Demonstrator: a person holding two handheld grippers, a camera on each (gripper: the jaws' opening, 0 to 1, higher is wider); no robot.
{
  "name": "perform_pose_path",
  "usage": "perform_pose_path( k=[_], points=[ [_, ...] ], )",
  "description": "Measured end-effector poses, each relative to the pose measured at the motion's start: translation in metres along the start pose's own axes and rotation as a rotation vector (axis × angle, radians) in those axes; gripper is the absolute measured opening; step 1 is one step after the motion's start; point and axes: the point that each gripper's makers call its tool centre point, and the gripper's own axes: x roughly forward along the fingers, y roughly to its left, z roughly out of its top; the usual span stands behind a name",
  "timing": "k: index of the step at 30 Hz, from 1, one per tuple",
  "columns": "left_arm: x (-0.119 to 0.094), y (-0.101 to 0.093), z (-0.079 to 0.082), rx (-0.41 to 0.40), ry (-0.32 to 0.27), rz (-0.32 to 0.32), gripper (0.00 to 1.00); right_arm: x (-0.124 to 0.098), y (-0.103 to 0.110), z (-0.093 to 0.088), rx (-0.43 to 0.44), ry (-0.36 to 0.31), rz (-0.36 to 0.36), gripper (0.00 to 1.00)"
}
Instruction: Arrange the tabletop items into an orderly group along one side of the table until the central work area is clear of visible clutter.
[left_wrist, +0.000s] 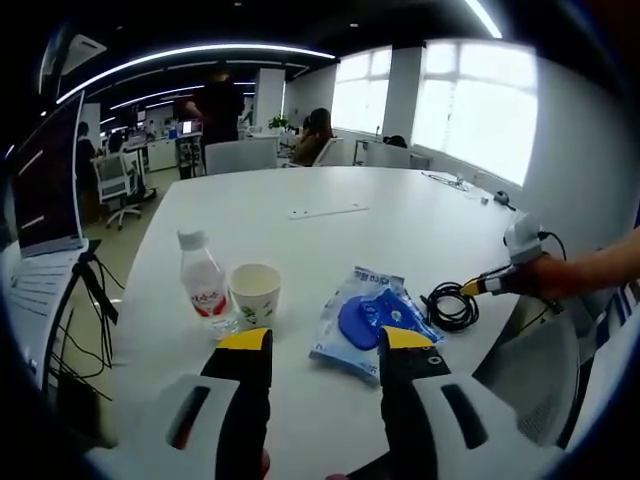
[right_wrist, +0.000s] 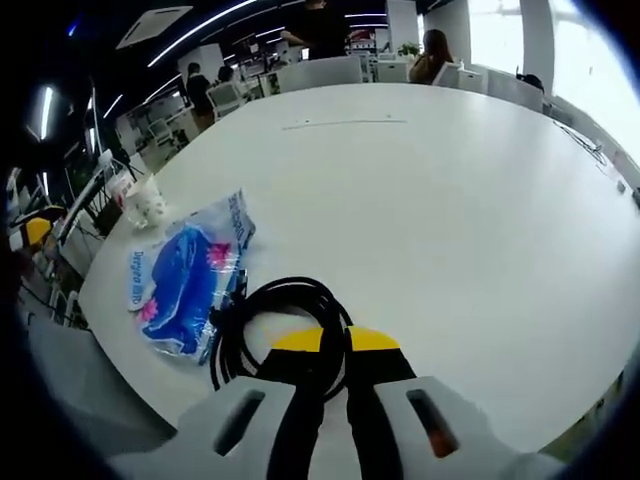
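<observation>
On the white table (left_wrist: 400, 230) a clear water bottle (left_wrist: 204, 288) with a red label stands beside a paper cup (left_wrist: 255, 292). To their right lies a blue plastic packet (left_wrist: 368, 320). My left gripper (left_wrist: 326, 342) hovers open just short of these, nothing between its jaws. Right of the packet a coiled black cable (left_wrist: 450, 305) rests near the table's edge, and a hand brings my right gripper (left_wrist: 497, 282) to it. In the right gripper view my right gripper (right_wrist: 336, 342) is shut on the black cable (right_wrist: 285, 300), with the blue packet (right_wrist: 185, 275) and the cup (right_wrist: 148, 205) to the left.
A thin white strip (left_wrist: 328, 211) lies at mid-table, and small cables (left_wrist: 455, 182) sit at the far right edge. A screen on a stand (left_wrist: 48, 180) rises left of the table. Office chairs (left_wrist: 238, 156) and people stand at the back.
</observation>
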Motion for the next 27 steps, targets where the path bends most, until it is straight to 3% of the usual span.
perform_pose_path(
  k=[5, 27],
  points=[
    [0.000, -0.001, 0.000, 0.001, 0.000, -0.001, 0.42, -0.002, -0.003, -0.001, 0.000, -0.002, -0.010, 0.00],
    [0.001, -0.008, -0.006, -0.001, 0.012, -0.011, 0.42, -0.008, -0.006, -0.005, -0.004, 0.001, 0.005, 0.00]
  ],
)
